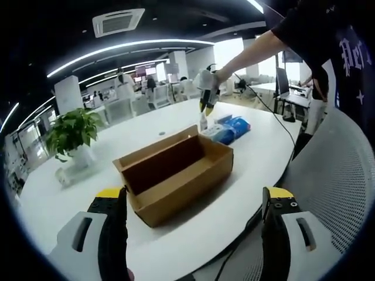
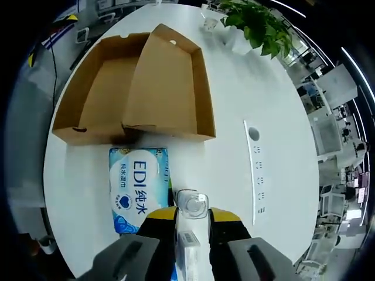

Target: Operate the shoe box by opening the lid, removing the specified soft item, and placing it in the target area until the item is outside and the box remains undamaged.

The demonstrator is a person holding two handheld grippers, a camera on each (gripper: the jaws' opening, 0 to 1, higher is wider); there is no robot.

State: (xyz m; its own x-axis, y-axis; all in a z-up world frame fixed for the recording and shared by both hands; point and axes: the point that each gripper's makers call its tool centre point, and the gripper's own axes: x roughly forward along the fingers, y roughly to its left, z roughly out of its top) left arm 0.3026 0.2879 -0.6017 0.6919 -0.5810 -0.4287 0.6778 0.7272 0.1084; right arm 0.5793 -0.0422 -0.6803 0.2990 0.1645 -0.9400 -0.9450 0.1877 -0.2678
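In the left gripper view, 1 open box (image 1: 176,172) is seen ahead of the left gripper (image 1: 195,234), whose 2 jaws are spread wide with nothing between them. Beyond the box, 1 blue pack (image 1: 228,129) lies on the table (image 1: 258,161), and the right gripper (image 1: 205,104) is held above it by 1 hand (image 1: 218,76). 1 plant (image 1: 73,133) stands far left of the jaws.

In the right gripper view, the right gripper (image 2: 192,225) is seen with its 2 jaws pinching 1 small clear bottle (image 2: 192,206). The pack (image 2: 139,186) lies just left of the jaws, touching the box (image 2: 137,88) ahead. The box lid (image 2: 167,88) is raised. 1 plant (image 2: 258,23) is seen far ahead on the right
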